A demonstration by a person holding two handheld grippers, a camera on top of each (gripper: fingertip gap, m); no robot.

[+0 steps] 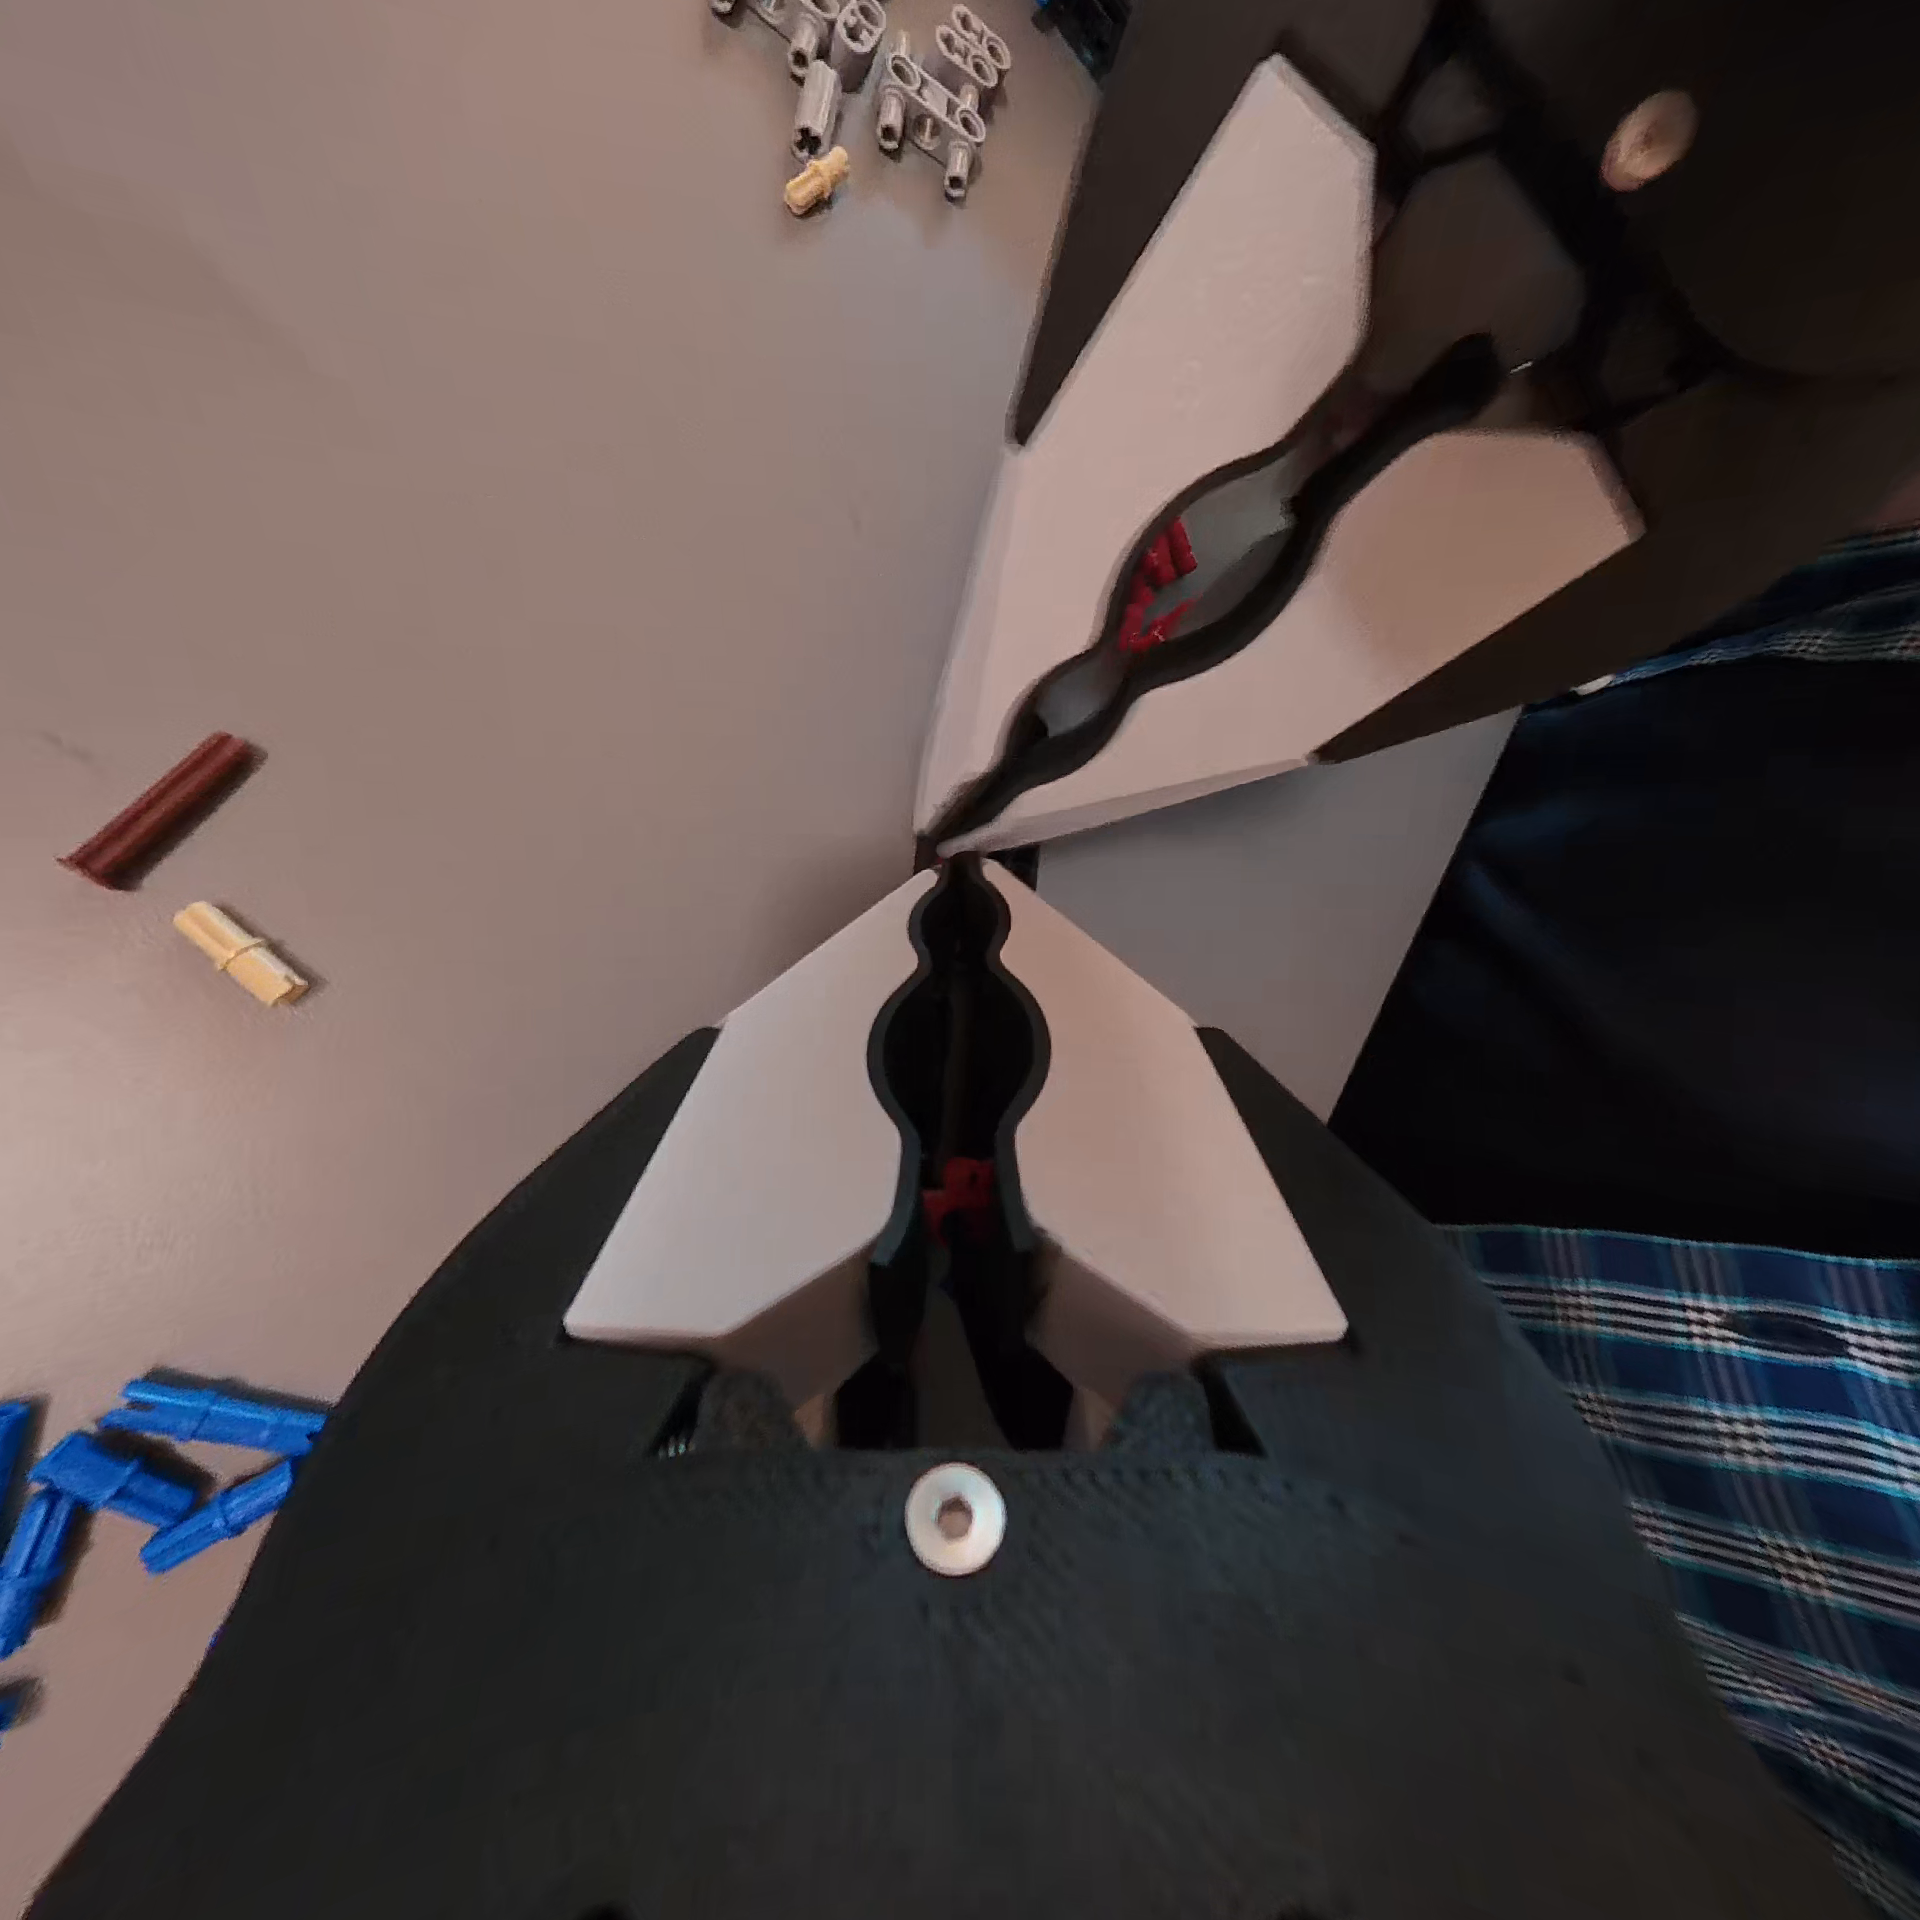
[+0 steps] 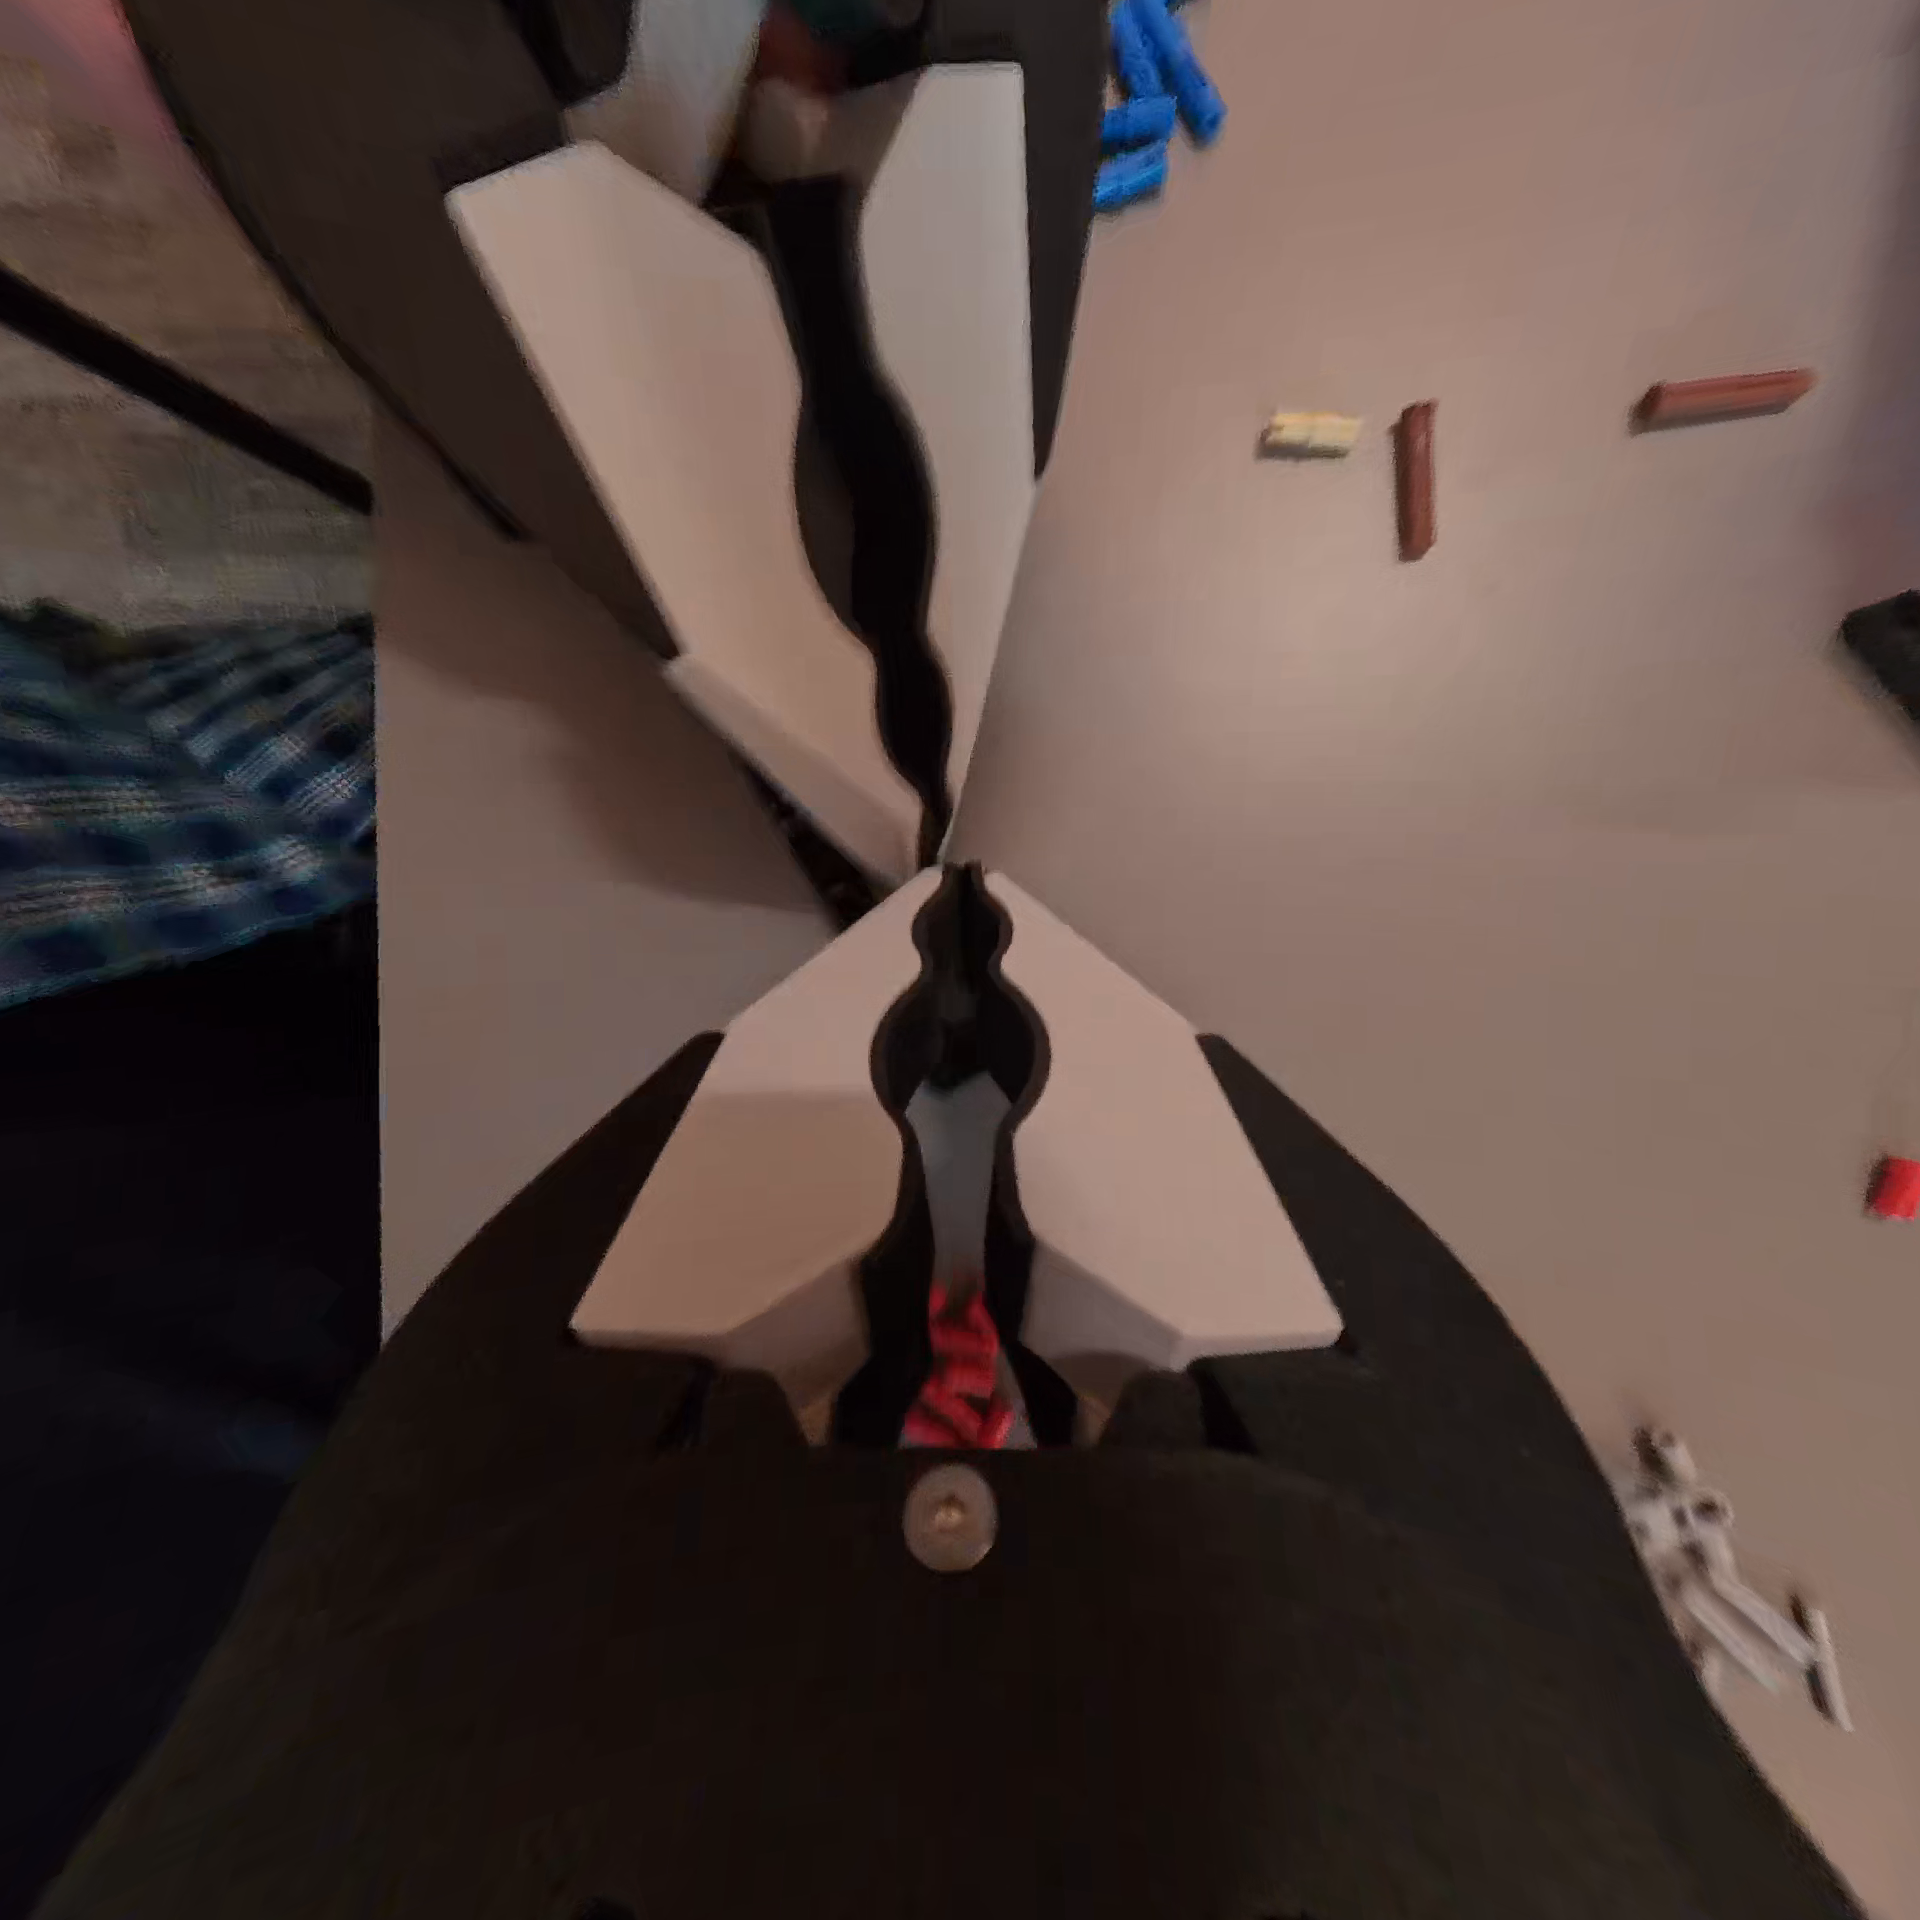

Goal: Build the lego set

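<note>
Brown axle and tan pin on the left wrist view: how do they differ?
The brown axle is dark, long and plain; the tan pin is pale, shorter and has a collar round its middle. The axle slants up to the right, the pin down to the right. Both lie flat on the table, apart, ungripped.

from my end the light is soft, warm and dim, giving the pale counter (image 1: pixel 468 520) a pinkish-grey cast. the brown axle (image 1: pixel 161 795) drops a short shadow. both wide-angle views bend hard at the edges. the right wrist view is smeared with motion blur, worst on the grey connectors (image 2: pixel 1735 1600) and plaid fabric (image 2: pixel 177 790); the left wrist view is sharper.
</note>
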